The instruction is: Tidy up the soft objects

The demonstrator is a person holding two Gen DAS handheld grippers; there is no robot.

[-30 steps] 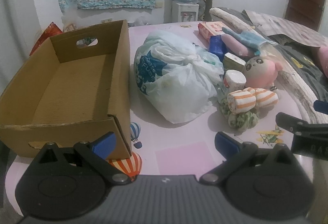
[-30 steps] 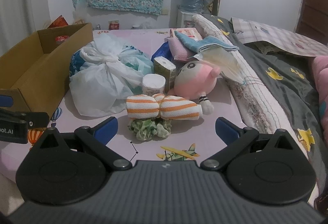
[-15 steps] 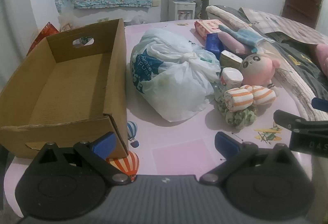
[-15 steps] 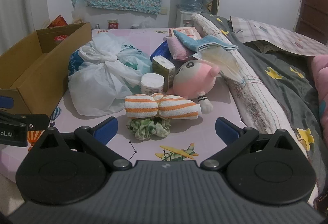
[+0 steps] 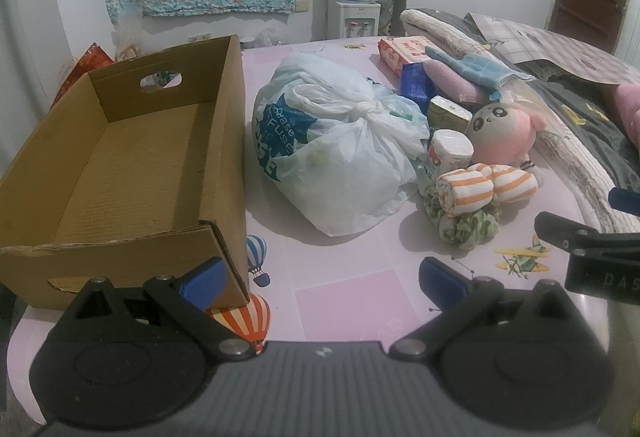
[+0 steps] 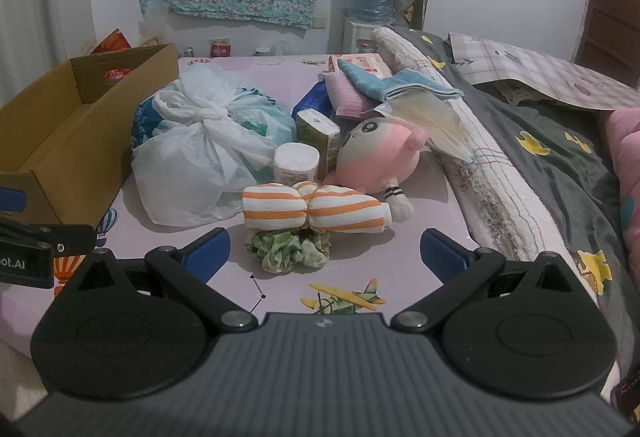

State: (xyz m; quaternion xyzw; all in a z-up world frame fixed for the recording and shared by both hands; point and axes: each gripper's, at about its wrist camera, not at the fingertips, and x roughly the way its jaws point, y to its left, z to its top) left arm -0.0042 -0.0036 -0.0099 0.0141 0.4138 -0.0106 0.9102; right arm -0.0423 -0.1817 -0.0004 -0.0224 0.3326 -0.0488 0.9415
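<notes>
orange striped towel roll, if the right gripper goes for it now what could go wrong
The orange striped towel roll rests on top of the green scrunchie, so the open right gripper may pinch both, or drag the scrunchie along. The roll also touches the pink plush and the tissue roll behind it, so lifting it could tip them over. The cardboard box sits beyond the tied plastic bag, which a carried towel could snag.

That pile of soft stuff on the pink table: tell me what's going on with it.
Nothing is being handled yet. Both the left gripper and right gripper are open and empty. The right one faces the striped rolled towel lying on a green scrunchie. The cardboard box beside the tied plastic bag holds nothing.
</notes>
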